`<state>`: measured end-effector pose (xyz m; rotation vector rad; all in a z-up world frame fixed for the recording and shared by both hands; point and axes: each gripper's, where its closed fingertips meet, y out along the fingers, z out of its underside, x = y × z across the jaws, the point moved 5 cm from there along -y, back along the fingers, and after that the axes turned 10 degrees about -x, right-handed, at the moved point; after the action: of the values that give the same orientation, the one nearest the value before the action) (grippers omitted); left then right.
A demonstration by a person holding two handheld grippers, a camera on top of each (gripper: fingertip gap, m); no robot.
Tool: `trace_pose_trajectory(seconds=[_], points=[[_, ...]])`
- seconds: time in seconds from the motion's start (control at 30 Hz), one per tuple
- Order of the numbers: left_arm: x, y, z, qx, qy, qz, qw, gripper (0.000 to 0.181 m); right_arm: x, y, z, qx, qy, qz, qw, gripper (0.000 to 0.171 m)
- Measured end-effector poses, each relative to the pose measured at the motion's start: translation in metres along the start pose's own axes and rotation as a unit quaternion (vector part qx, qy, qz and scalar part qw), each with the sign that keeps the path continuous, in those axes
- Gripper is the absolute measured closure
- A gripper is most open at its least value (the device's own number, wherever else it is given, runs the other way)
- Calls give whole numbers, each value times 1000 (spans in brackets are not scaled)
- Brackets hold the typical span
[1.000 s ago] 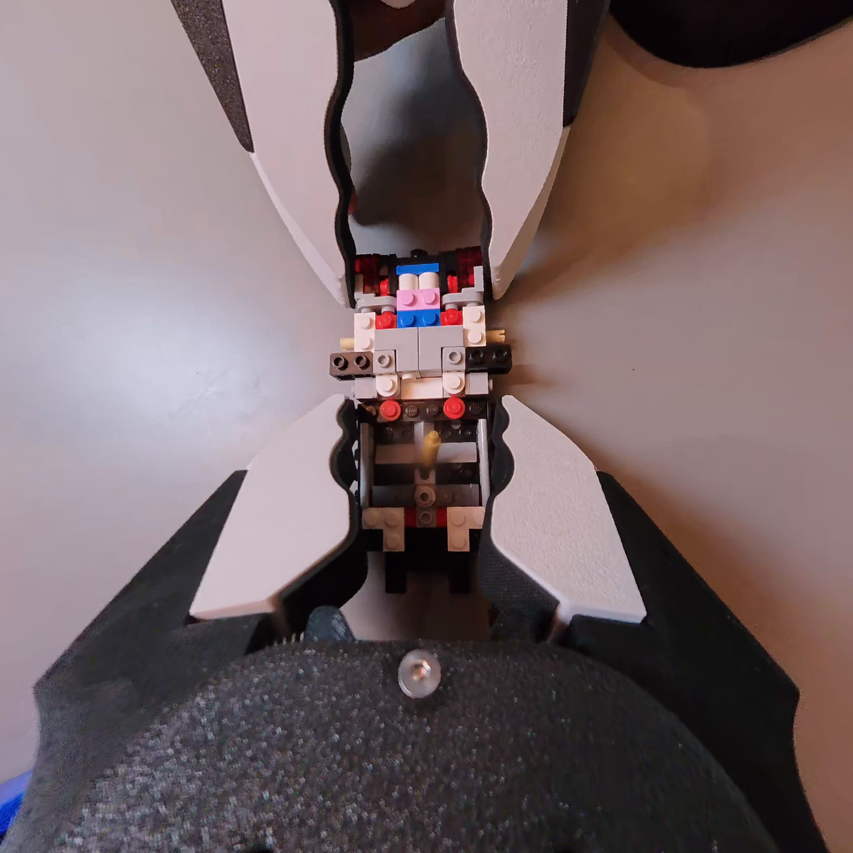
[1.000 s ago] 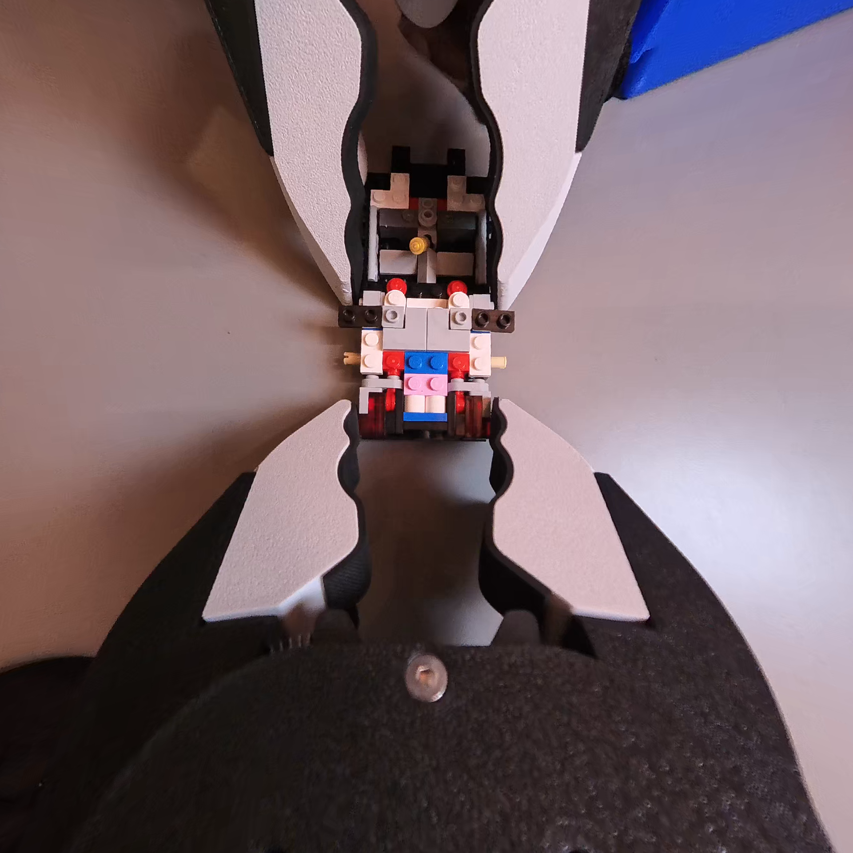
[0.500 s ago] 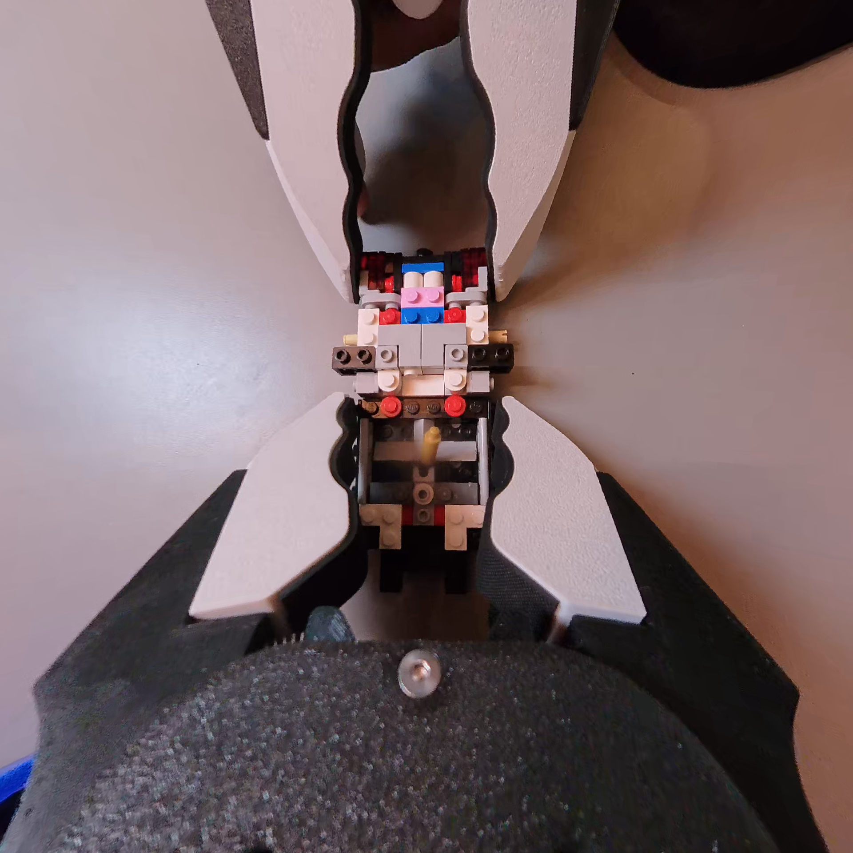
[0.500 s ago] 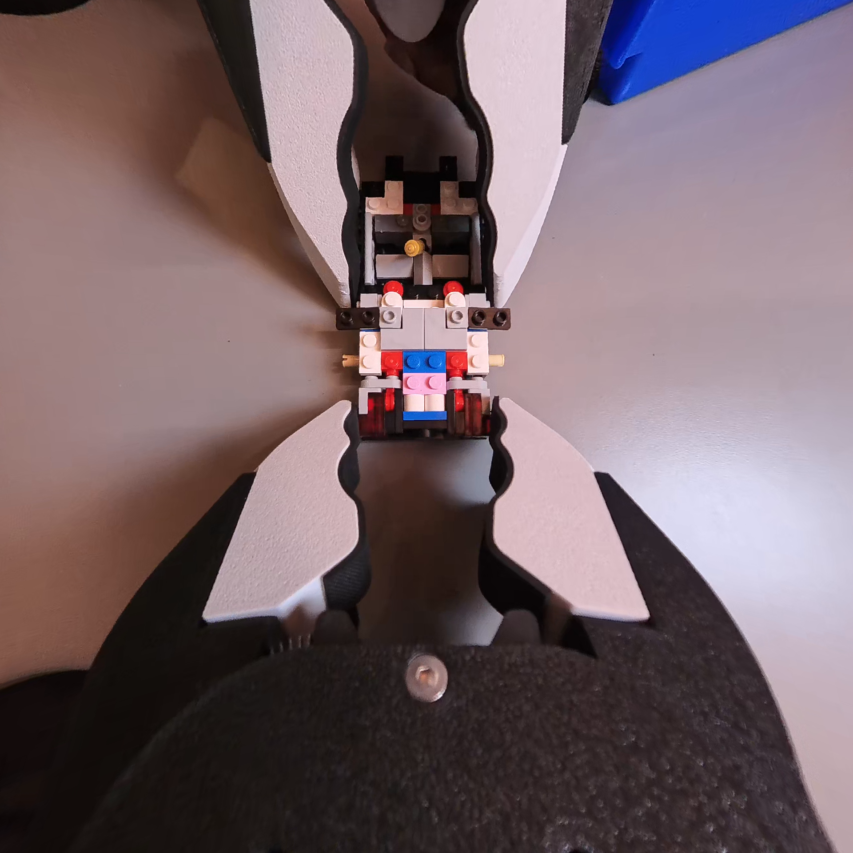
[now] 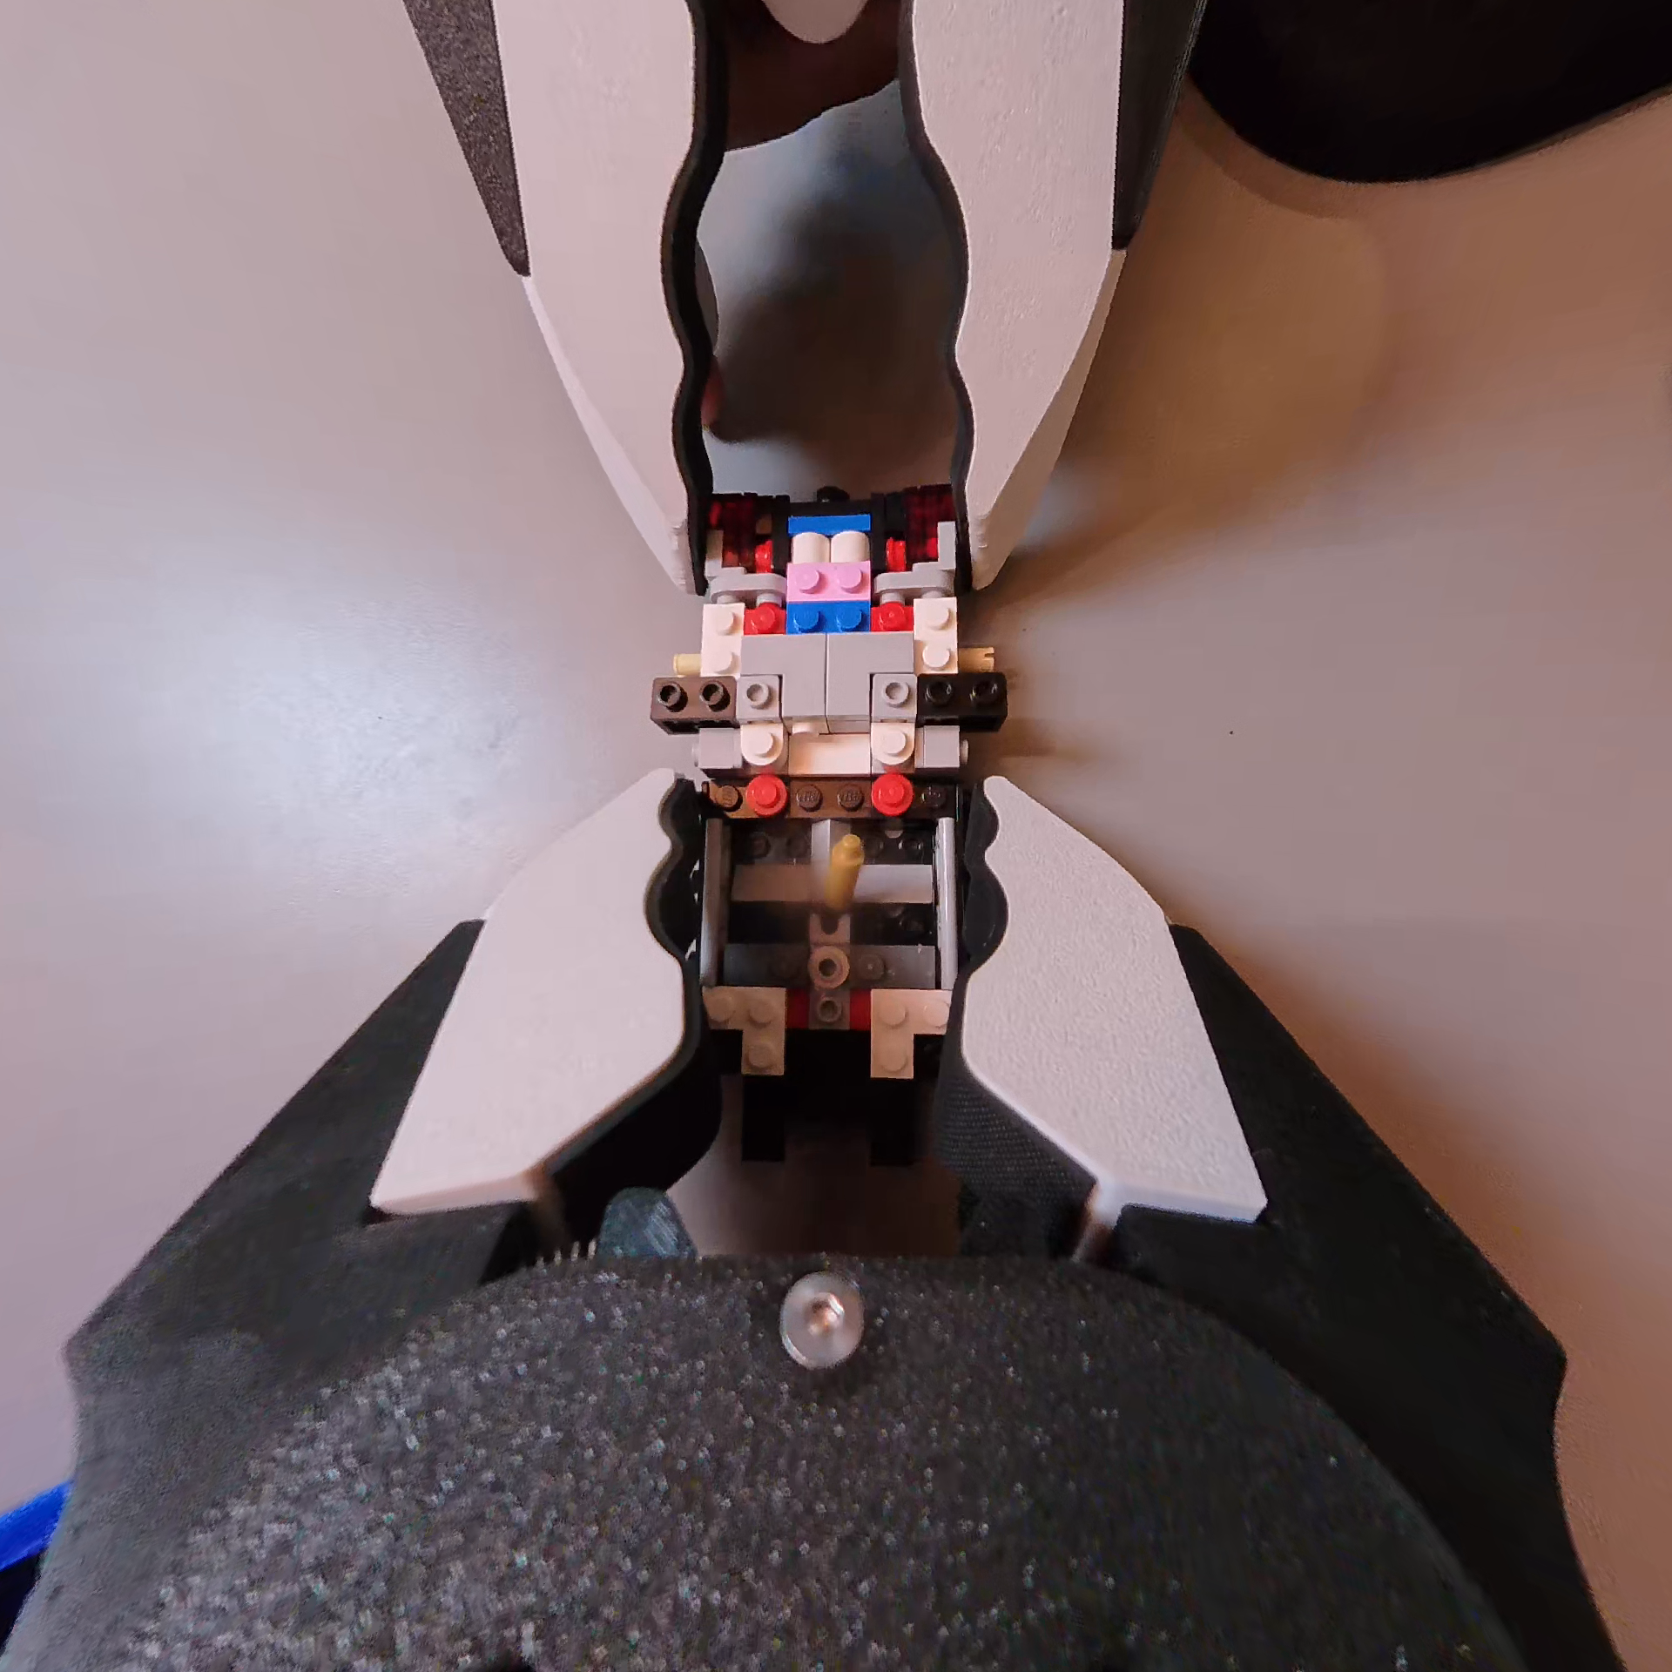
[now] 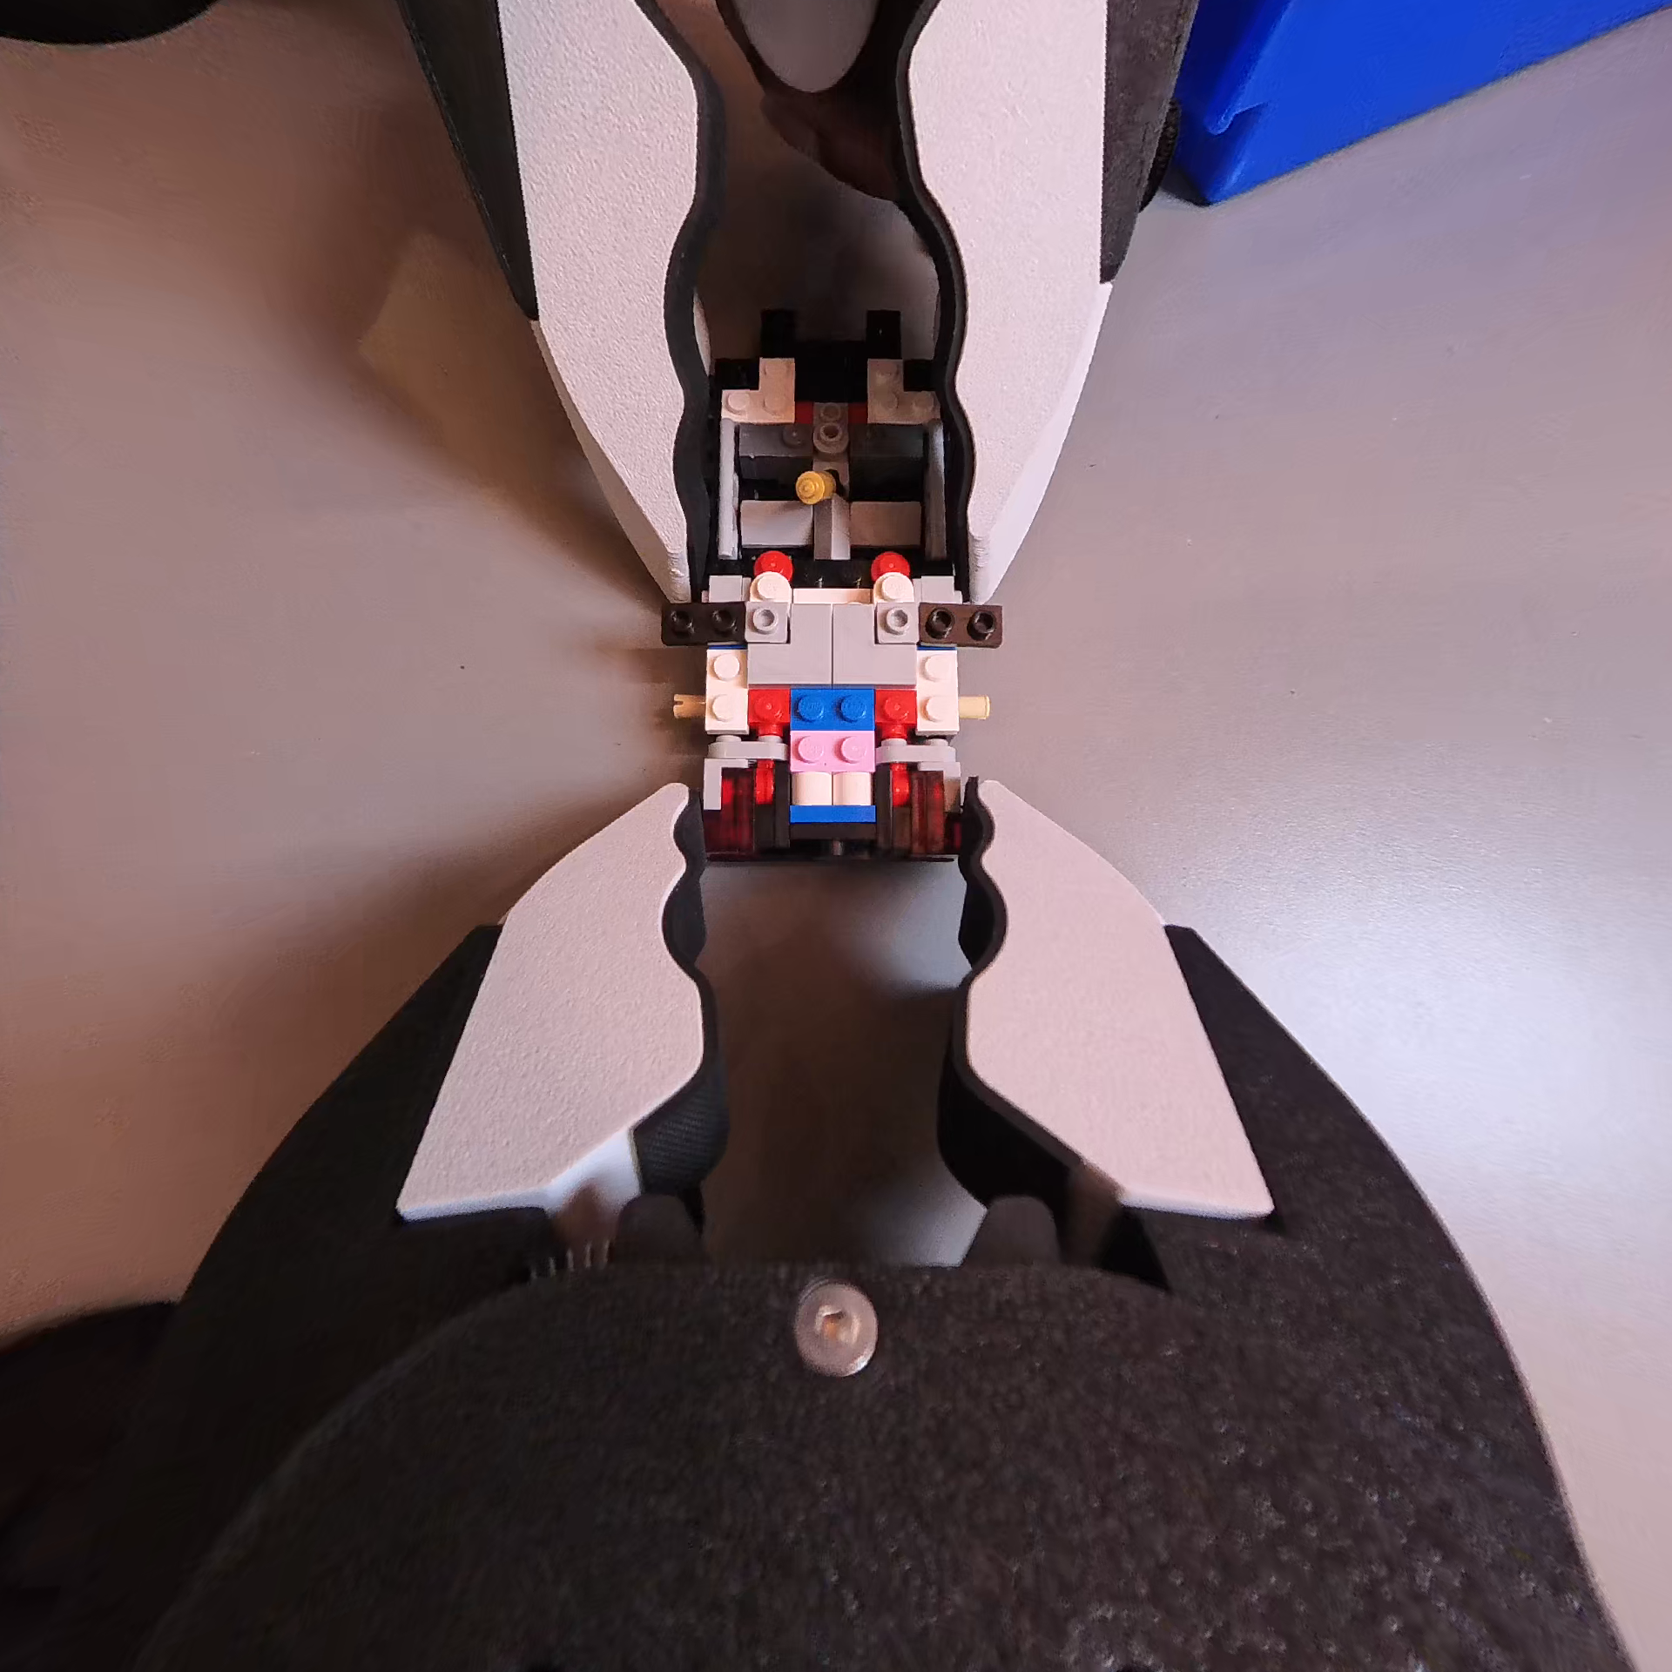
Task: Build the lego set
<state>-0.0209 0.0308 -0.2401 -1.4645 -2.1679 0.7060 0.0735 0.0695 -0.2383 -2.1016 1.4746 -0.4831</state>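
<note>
Both tongs are clamped on the brick model point(image 5: 828, 724) lengthwise, left tongs point(image 5: 828, 905) gripping its black end, right tongs point(image 6: 828, 805) its red-and-blue end, above the bench point(image 6: 1357, 724).

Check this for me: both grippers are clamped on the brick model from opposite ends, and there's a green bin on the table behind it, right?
The bin is wrong: the bin is blue, as the right wrist view shows at top right. The rest stands: the left gripper and right gripper are both clamped on the brick model from opposite ends, over the table.
</note>
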Motion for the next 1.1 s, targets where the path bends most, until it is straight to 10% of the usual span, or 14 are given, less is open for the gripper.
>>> trace_pose_trajectory(seconds=[0.97,1.03,1.1], points=[[-1,5,-3,-17,8,5,1000,126,-1,-11,8,-25,-11,-58,998,119],[0,-1,1,-11,3,12,1000,126,-19,-24,18,0,-22,14,1000,160],[4,-5,4,-22,-12,-11,1000,126,-17,-30,14,-58,29,-6,998,159]])
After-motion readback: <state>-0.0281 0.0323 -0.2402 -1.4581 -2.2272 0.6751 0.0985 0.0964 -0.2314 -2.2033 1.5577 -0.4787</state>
